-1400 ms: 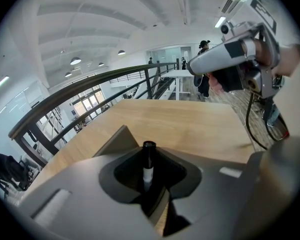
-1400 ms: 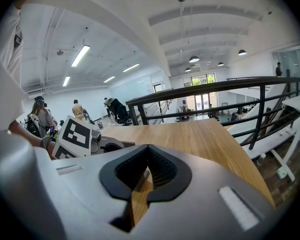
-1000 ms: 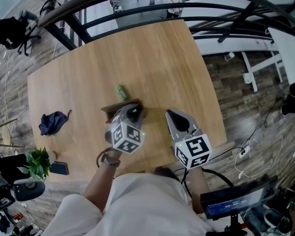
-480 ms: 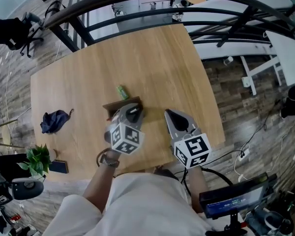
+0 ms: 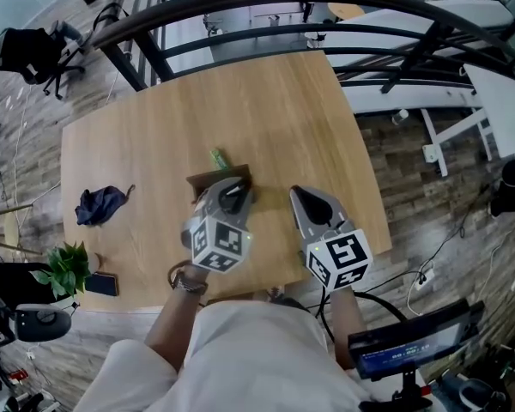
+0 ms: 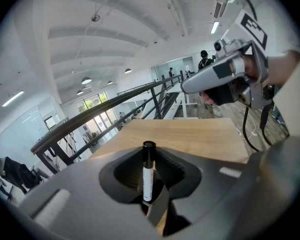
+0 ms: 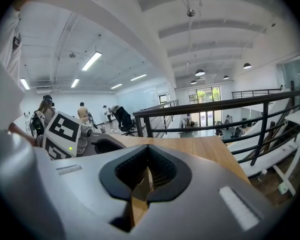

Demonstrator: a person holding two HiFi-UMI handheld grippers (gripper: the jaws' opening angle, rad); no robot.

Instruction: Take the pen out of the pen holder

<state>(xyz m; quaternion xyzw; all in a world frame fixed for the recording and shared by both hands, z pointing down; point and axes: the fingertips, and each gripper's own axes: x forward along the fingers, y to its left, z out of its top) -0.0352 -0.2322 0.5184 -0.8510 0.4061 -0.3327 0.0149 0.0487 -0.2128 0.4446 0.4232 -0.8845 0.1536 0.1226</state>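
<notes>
The left gripper [image 5: 229,194] sits right over the brown pen holder [image 5: 208,181], near the middle of the table [image 5: 266,101]. In its own view the jaws are closed on the pen [image 6: 148,176]. It's a white barrel with a black cap, standing upright across the notch where the pads meet. The hold is low on the barrel, and the cap pokes up free above the jaws. That grip looks sensible, since a low pinch on an upright pen should let it come straight up without dragging on the holder's wall.

Is the pen tip clear of the holder? It can't be told from here, because the gripper body covers the holder's mouth in the head view. Only the holder's far edge peeks out beyond the jaw tips.

The right gripper [image 5: 304,199] hangs off to the side, near the table's front edge and well apart from the holder. Its jaws are drawn together with nothing in them, just a sliver of tabletop showing through. It looks parked there to keep out of the way.

Next call is likely a straight vertical lift. Any tilt could tip that light holder over.
</notes>
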